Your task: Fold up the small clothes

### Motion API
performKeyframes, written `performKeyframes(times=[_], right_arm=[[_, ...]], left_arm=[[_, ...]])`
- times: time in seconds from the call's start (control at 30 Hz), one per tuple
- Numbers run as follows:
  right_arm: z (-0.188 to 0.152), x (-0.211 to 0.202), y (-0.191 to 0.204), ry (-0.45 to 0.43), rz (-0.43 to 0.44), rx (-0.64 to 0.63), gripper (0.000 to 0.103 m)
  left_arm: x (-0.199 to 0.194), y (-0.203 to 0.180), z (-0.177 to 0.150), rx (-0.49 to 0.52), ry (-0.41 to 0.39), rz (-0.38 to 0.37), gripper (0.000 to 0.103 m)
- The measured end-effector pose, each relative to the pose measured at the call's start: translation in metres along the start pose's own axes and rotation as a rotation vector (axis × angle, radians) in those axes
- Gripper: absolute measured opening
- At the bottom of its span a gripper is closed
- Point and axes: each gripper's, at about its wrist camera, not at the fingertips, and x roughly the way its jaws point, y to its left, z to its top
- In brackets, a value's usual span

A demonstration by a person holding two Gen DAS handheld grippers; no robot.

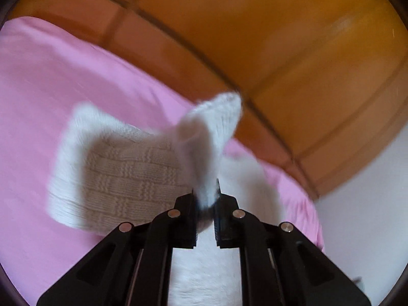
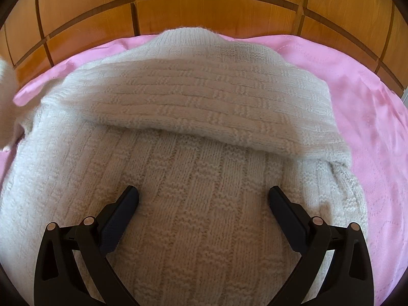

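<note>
White knit sweater (image 2: 193,204): left tongs (image 1: 206,205) pinch its sleeve (lifted); right tongs (image 2: 204,199) gape, empty. We should lay the sleeve flat across.

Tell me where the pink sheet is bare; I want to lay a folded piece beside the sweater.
Bare pink sheet lies right of the white knit sweater, up to the wooden panels; another patch lies left of the sleeve pinched in the left hand-held gripper. The middle, under the open right hand-held gripper, is crowded.
</note>
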Motion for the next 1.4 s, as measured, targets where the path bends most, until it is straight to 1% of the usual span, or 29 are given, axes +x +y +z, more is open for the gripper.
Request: performKeyframes(times=[0.03, 0.07, 0.13, 0.17, 0.2, 0.23, 0.27, 0.3, 0.37, 0.4, 0.43, 0.47, 0.5, 0.53, 0.6, 0.67, 0.7, 0.8, 0.87, 0.9, 0.93, 1.0, 1.03, 1.13, 1.17, 1.23, 1.27, 1.33, 1.4], right_arm=[[0.0, 0.0, 0.0, 0.0, 0.001, 0.001, 0.1], [0.0, 0.0, 0.0, 0.0, 0.004, 0.003, 0.1], [0.0, 0.0, -0.001, 0.0, 0.007, 0.005, 0.1], [0.0, -0.001, -0.001, -0.001, 0.009, 0.006, 0.1], [0.0, 0.0, -0.001, 0.0, 0.011, 0.007, 0.1], [0.001, 0.0, -0.002, 0.001, 0.013, 0.007, 0.1], [0.001, -0.001, -0.002, 0.003, 0.017, 0.008, 0.1], [0.002, -0.002, -0.003, 0.004, 0.025, 0.009, 0.1], [0.007, -0.007, -0.006, 0.005, 0.044, 0.031, 0.092], [0.011, -0.012, -0.006, -0.004, 0.07, 0.052, 0.079], [0.016, -0.018, -0.005, -0.018, 0.13, 0.079, 0.069], [0.021, -0.022, -0.001, -0.022, 0.213, 0.105, 0.067], [0.026, -0.024, 0.005, -0.014, 0.299, 0.125, 0.064], [0.033, -0.024, 0.018, 0.001, 0.393, 0.132, 0.059], [0.042, -0.02, 0.044, 0.029, 0.491, 0.102, 0.05], [0.05, -0.007, 0.076, 0.086, 0.565, 0.067, 0.047], [0.052, -0.002, 0.087, 0.108, 0.586, 0.059, 0.046], [0.059, 0.022, 0.13, 0.167, 0.577, 0.01, 0.046], [0.063, 0.028, 0.15, 0.165, 0.548, -0.026, 0.044], [0.066, 0.028, 0.158, 0.16, 0.53, -0.058, 0.029], [0.068, 0.026, 0.167, 0.154, 0.492, -0.096, 0.014], [0.073, 0.015, 0.174, 0.122, 0.448, -0.148, 0.005], [0.079, 0.0, 0.173, 0.069, 0.45, -0.171, 0.005], [0.1, -0.04, 0.156, -0.056, 0.441, -0.172, 0.005], [0.114, -0.059, 0.143, -0.117, 0.43, -0.156, 0.005], [0.134, -0.087, 0.114, -0.212, 0.398, -0.126, 0.005], [0.142, -0.095, 0.102, -0.239, 0.38, -0.115, 0.005], [0.159, -0.104, 0.073, -0.286, 0.303, -0.089, 0.005], [0.166, -0.1, 0.042, -0.284, 0.231, -0.05, 0.005]], left_arm=[[0.01, -0.007, -0.01, 0.009, 0.028, 0.0, 0.013], [0.025, -0.012, -0.022, 0.018, 0.064, 0.006, 0.018], [0.043, -0.02, -0.039, 0.047, 0.119, 0.034, 0.034], [0.047, -0.021, -0.046, 0.067, 0.138, 0.063, 0.052], [0.052, -0.026, -0.05, 0.086, 0.145, 0.084, 0.058], [0.056, -0.029, -0.052, 0.101, 0.15, 0.087, 0.059], [0.056, -0.03, -0.054, 0.114, 0.157, 0.085, 0.061], [0.052, -0.029, -0.056, 0.12, 0.152, 0.096, 0.062], [0.037, -0.03, -0.064, 0.15, 0.133, 0.117, 0.062], [0.027, -0.029, -0.069, 0.173, 0.121, 0.123, 0.062], [0.021, -0.03, -0.072, 0.19, 0.114, 0.135, 0.062], [0.013, -0.029, -0.08, 0.208, 0.11, 0.145, 0.061], [0.018, -0.031, -0.081, 0.216, 0.109, 0.147, 0.06], [0.017, -0.03, -0.084, 0.218, 0.111, 0.148, 0.06], [0.02, -0.035, -0.092, 0.222, 0.12, 0.146, 0.06], [0.018, -0.034, -0.102, 0.236, 0.126, 0.15, 0.06], [0.021, -0.034, -0.104, 0.234, 0.132, 0.146, 0.06], [0.023, -0.028, -0.11, 0.232, 0.137, 0.149, 0.06], [0.024, -0.027, -0.114, 0.252, 0.138, 0.157, 0.061], [0.025, -0.026, -0.115, 0.255, 0.136, 0.158, 0.061], [0.026, -0.025, -0.115, 0.256, 0.133, 0.157, 0.061], [0.028, -0.023, -0.116, 0.254, 0.134, 0.156, 0.061], [0.027, -0.022, -0.116, 0.249, 0.132, 0.152, 0.062], [0.026, -0.019, -0.116, 0.24, 0.13, 0.142, 0.062], [0.027, -0.018, -0.116, 0.238, 0.129, 0.141, 0.062], [0.027, -0.018, -0.117, 0.238, 0.126, 0.143, 0.062], [0.027, -0.018, -0.118, 0.238, 0.124, 0.143, 0.062], [0.026, -0.018, -0.118, 0.242, 0.123, 0.145, 0.062], [0.027, -0.019, -0.118, 0.244, 0.124, 0.148, 0.062]])
